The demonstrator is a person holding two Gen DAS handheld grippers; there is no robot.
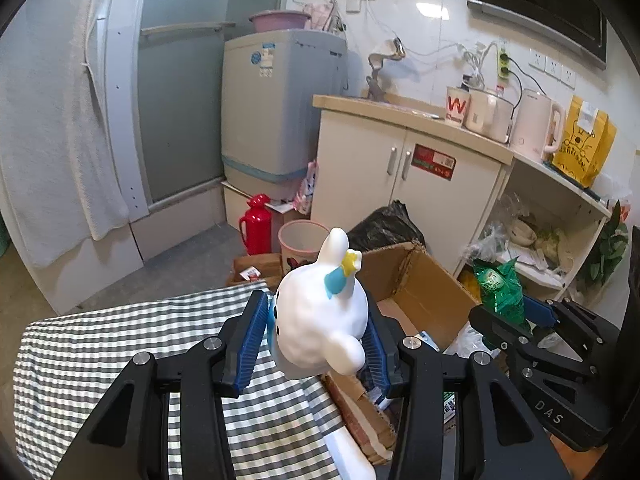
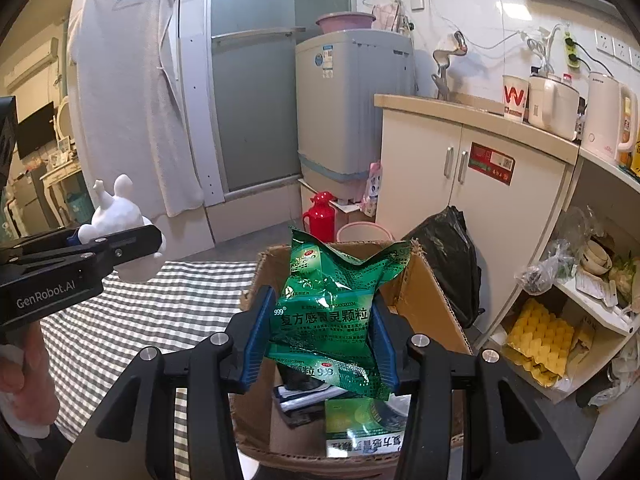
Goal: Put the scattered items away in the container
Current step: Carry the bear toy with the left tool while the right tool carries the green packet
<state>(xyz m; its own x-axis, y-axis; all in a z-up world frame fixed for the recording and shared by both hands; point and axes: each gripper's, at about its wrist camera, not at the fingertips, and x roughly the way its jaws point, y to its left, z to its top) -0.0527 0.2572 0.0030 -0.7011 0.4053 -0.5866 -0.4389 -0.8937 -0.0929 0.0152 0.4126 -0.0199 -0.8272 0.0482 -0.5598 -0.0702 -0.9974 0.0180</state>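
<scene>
My left gripper [image 1: 316, 332] is shut on a white rabbit figurine [image 1: 320, 316] with a blue and yellow bow, held over the edge of the checked tablecloth [image 1: 120, 344] beside the open cardboard box [image 1: 424, 292]. In the right wrist view the same left gripper [image 2: 132, 240] and the rabbit figurine [image 2: 116, 216] show at the left. My right gripper [image 2: 320, 328] is shut on a green medicine packet [image 2: 328, 304], held above the cardboard box [image 2: 420, 292]. Inside the box lie a green carton [image 2: 360, 420] and dark items. In the left wrist view the right gripper [image 1: 516, 316] shows with the green packet [image 1: 500, 288].
A pink bin [image 1: 300, 240], a red thermos [image 1: 256, 224] and a black bag [image 1: 384, 228] stand on the floor behind the box. A cabinet [image 1: 404, 168], a washing machine [image 1: 276, 108] and open shelves [image 2: 580, 292] lie beyond. A person's hand [image 2: 20, 376] holds the left gripper.
</scene>
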